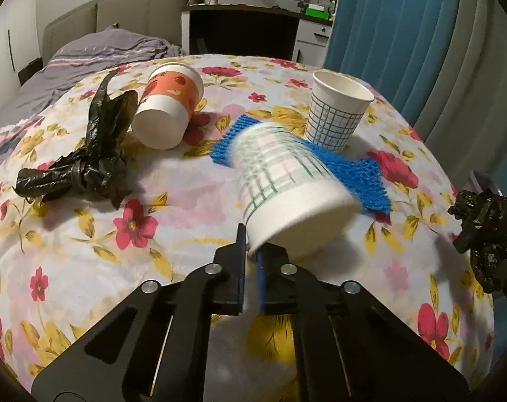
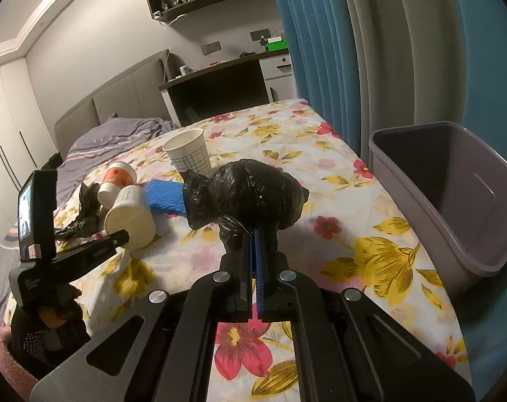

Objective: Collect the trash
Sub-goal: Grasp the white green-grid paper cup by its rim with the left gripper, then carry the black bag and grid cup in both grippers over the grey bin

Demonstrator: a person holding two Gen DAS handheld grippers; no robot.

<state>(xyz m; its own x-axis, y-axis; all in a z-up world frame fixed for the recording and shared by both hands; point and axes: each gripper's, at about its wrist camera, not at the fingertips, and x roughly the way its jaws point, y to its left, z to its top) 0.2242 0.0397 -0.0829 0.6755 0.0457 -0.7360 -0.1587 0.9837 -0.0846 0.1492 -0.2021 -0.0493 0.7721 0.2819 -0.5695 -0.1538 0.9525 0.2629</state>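
A paper cup with a green and pink check (image 1: 283,181) lies tilted on the floral bedsheet (image 1: 86,268), base toward me. My left gripper (image 1: 251,244) is shut on the rim of that base. The same cup (image 2: 129,214) and the left gripper (image 2: 124,234) show at the left of the right wrist view. My right gripper (image 2: 253,234) is shut on a knotted ball of black plastic bag (image 2: 253,194), held just above the sheet. That bag (image 1: 484,227) also shows at the right edge of the left wrist view.
An orange cup (image 1: 168,107) lies on its side, a checked cup (image 1: 337,110) stands upright, with blue mesh (image 1: 364,174) between them and a crumpled black bag (image 1: 86,160) at left. A lilac bin (image 2: 421,221) stands beside the bed, by the curtain (image 2: 320,50).
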